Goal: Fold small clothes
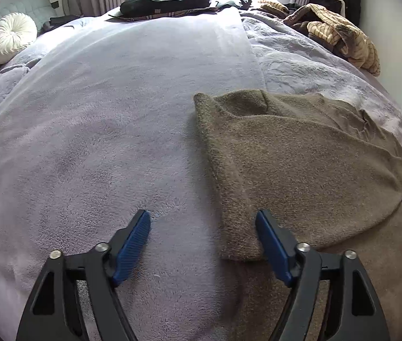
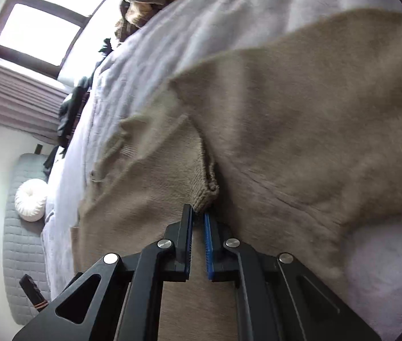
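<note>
Lavender fleece blanket [image 1: 101,130] covers the bed, with a brown knit sweater [image 1: 300,164] spread on its right side. Left gripper [image 1: 202,221] stands wide apart over the sweater's near-left corner, holding nothing. Right gripper [image 2: 198,218] pinches the sweater's ribbed edge [image 2: 205,196].

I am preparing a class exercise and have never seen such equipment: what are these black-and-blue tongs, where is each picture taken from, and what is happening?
A person holds a two-fingered gripper in each hand; a camera on each looks along its fingers. One picture is from the left gripper, jaws open over the blanket, one finger by the sweater edge. The other is from the right gripper, jaws shut on a sweater fold. The brown sweater lies part-folded on a bed; a round cushion and other clothes lie beyond.
</note>
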The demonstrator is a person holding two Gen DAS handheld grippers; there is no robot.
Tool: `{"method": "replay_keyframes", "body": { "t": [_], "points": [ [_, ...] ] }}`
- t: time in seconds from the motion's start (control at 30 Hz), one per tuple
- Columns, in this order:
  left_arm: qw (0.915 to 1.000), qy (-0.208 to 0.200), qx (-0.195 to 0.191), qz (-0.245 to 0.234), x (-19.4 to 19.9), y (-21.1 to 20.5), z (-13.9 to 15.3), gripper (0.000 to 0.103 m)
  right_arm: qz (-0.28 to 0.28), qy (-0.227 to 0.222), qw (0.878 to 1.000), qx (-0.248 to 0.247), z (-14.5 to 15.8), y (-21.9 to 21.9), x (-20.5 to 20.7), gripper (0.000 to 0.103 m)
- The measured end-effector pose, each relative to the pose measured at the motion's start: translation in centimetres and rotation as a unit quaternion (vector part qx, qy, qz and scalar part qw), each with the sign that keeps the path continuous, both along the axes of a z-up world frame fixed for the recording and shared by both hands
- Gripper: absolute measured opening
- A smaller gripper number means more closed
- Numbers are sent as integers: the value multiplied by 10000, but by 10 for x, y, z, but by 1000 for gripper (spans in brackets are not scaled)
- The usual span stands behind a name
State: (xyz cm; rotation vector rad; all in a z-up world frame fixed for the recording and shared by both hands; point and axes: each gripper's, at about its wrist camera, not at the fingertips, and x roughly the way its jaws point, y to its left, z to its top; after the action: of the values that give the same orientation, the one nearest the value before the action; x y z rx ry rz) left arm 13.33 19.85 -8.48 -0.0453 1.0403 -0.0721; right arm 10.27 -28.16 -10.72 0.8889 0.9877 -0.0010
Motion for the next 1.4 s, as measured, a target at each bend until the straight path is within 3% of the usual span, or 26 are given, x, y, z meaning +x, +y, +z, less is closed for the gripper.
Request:
{"method": "replay_keyframes", "body": {
  "t": [0.2, 0.3, 0.33, 0.4, 0.67, 0.77, 0.9, 0.93, 0.97, 1.1, 1.4],
  "points": [
    [9999, 19, 75, 76, -8, -3, 8, 81, -82, -98, 9996, 234, 11, -16, -23, 11],
    [9998, -35, 174, 7, -18, -8, 16, 81, 8, -250, 9990, 372, 18, -19, -40, 33],
    [9998, -36, 178, -16, -21, -11, 19, 81, 20, -280, 9988, 392, 21, -18, -46, 47],
    [9998, -38, 172, -91, -30, -18, 25, 81, 66, -351, 9984, 447, 24, -17, -59, 55],
    [9986, -31, 241, -472, -71, -56, 34, 81, 289, -436, 9973, 515, 30, -5, -98, 57],
    [9980, -11, 267, -567, -89, -71, 35, 81, 367, -498, 9972, 432, 34, -2, -113, 66],
    [9978, 24, 162, -640, -107, -83, 35, 81, 390, -550, 9970, 375, 37, -5, -128, 66],
    [9979, 22, 117, -643, -111, -86, 35, 87, 379, -563, 9971, 357, 37, -7, -132, 66],
    [9979, 23, 81, -645, -114, -89, 36, 103, 359, -574, 9972, 332, 37, -8, -136, 66],
    [9970, -116, 62, -764, -124, -109, 36, 103, 279, -617, 9969, 403, 36, -17, -150, 77],
    [9962, 248, -38, -829, -129, -144, 19, 103, 15, -812, 9956, 464, 41, -50, -181, 77]
  ]
}}
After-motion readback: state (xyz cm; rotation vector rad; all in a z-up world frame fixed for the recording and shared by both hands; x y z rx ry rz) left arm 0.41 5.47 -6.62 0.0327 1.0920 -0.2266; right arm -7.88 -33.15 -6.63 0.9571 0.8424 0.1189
